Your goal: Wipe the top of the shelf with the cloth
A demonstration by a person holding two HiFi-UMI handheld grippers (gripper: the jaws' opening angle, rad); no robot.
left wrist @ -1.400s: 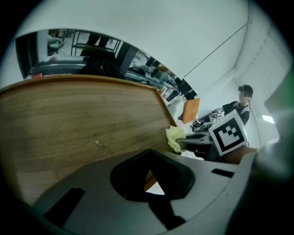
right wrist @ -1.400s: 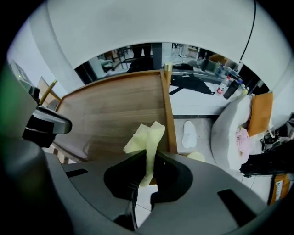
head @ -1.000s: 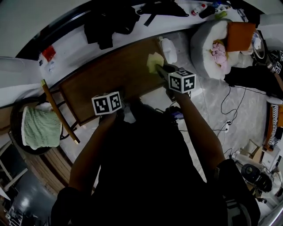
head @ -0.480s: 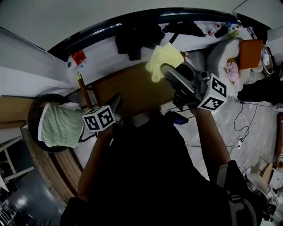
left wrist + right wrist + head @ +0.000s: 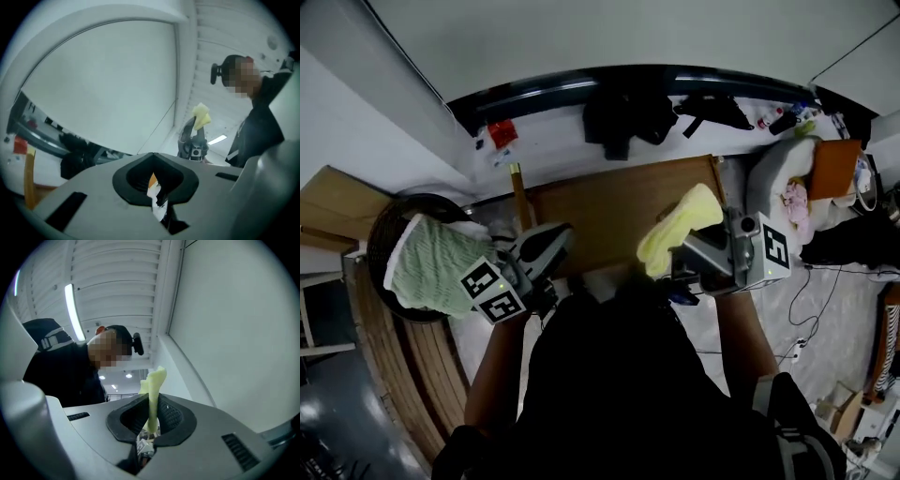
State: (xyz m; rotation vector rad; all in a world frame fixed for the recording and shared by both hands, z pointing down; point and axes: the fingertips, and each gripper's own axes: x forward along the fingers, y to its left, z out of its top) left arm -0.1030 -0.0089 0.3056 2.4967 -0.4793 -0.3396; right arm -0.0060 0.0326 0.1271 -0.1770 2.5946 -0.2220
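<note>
Since a moment ago the right gripper [image 5: 673, 255] has come back from the far side of the shelf [image 5: 600, 202] to its near right edge and tipped upward, and the left gripper [image 5: 546, 246] has swung out toward the near left corner. The right gripper's jaws are pressed together on the yellow cloth [image 5: 679, 225], which stands up out of them in a narrow fold and is lifted off the brown wooden top. In the right gripper view the right gripper [image 5: 150, 423] points at a white wall and ceiling, with the cloth [image 5: 153, 383] pinched between its dark pads. The left gripper [image 5: 153, 182] also points up in its own view, with its jaws closed on each other and nothing between them. That view also shows the cloth [image 5: 201, 116] beyond it to the right. Left of the shelf, a dark round basket [image 5: 382, 225] holds a green towel [image 5: 431, 264], and a wooden stick [image 5: 519, 192] leans by the shelf's left end. Black clothes [image 5: 623, 117] lie on the white surface beyond the far edge.
</note>
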